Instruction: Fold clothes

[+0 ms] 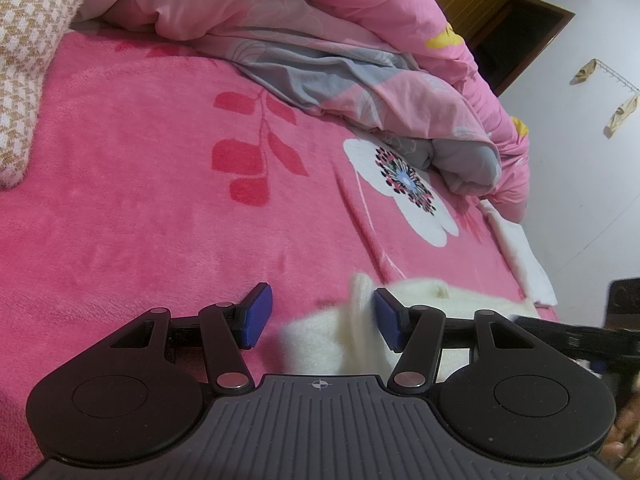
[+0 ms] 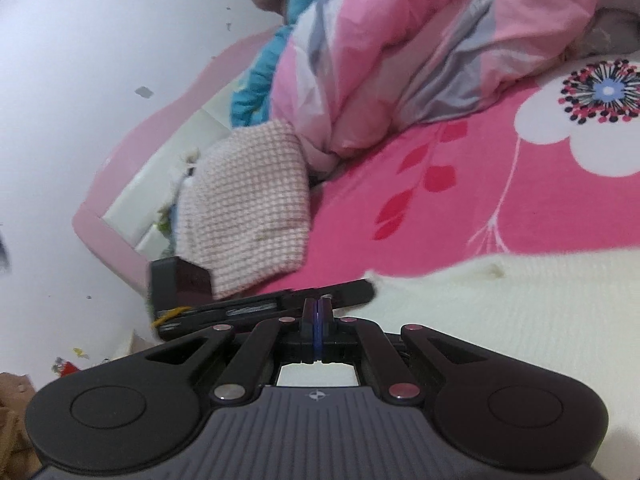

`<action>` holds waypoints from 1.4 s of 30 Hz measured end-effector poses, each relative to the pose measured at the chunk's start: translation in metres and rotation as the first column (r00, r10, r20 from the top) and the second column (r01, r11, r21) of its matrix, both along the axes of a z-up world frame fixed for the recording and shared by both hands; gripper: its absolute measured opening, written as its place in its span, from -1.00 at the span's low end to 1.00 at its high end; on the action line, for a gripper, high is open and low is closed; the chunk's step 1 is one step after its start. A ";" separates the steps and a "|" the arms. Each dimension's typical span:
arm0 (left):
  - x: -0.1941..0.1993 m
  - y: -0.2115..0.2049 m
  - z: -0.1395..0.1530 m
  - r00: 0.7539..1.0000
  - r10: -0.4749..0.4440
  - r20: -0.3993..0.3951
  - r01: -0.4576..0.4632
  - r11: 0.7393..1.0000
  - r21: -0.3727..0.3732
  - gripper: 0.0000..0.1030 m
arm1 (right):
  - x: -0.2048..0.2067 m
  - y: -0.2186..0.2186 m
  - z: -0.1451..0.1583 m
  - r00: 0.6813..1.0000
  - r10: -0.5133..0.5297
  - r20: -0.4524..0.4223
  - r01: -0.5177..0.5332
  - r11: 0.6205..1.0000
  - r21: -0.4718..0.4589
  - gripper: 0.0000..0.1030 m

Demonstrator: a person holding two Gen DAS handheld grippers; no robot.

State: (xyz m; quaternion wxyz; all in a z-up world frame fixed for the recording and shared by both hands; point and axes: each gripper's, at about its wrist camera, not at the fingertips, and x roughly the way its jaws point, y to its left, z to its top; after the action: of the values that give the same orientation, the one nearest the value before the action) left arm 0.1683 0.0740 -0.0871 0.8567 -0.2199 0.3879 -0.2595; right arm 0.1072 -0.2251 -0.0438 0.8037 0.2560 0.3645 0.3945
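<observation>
**White knit at the near edge of the pink blanket**

We take the pink blanket (image 1: 140, 184) as our landmark. The white knit garment (image 2: 500, 320) lies on its near part, just in front of both grippers, its far hem running below the blanket's white flower print (image 2: 580, 132).

In the left wrist view, our left gripper (image 1: 322, 316) stands released, blue pads well apart; a raised fold of the garment (image 1: 358, 312) stands between them, close to the right-hand pad, and we cannot tell whether it touches that pad.

In the right wrist view, our right gripper (image 2: 318, 312) is clenched, pads pressed together. Whether any cloth is pinched there we cannot tell; white knit shows beneath and beside the jaws. The black body of the other gripper crosses just beyond its tips.

Beyond the garment the blanket's middle lies bare, giving us open room. That room ends at the rumpled pink-and-grey quilt (image 1: 340, 48) along the blanket's far side and the checked pillow (image 2: 248, 200) at one corner. A white wall (image 1: 580, 160) stands beyond the blanket's side edge.
</observation>
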 end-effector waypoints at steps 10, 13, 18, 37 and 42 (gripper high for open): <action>0.000 0.000 0.000 1.000 0.003 0.003 -0.003 1.000 -0.004 0.10 | -0.107 -0.020 0.026 0.999 0.017 0.038 -0.018 0.999 0.039 -1.00; -0.002 0.000 -0.001 1.000 0.005 0.008 -0.005 1.000 -0.003 0.11 | -0.150 -0.020 0.025 0.998 0.039 0.050 -0.038 0.999 -0.011 -1.00; -0.005 0.001 0.000 1.000 0.008 0.018 -0.008 1.000 -0.001 0.10 | -0.214 -0.005 0.019 0.986 0.136 0.099 -0.117 0.977 -0.180 -1.00; -0.005 0.002 -0.001 1.000 0.013 0.016 -0.012 1.000 -0.015 0.11 | -0.244 0.039 -0.010 0.958 0.287 0.012 -0.243 0.832 -0.498 -0.15; -0.006 0.003 -0.002 1.000 0.013 0.015 -0.013 1.000 -0.016 0.11 | -0.246 0.038 -0.009 0.948 0.316 0.037 -0.265 0.849 -0.457 -0.43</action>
State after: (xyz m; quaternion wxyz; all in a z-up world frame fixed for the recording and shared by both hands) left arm 0.1625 0.0767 -0.0886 0.8595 -0.2273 0.3777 -0.2588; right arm -0.1389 -0.1866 -0.0532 0.7909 -0.0155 0.4344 0.4307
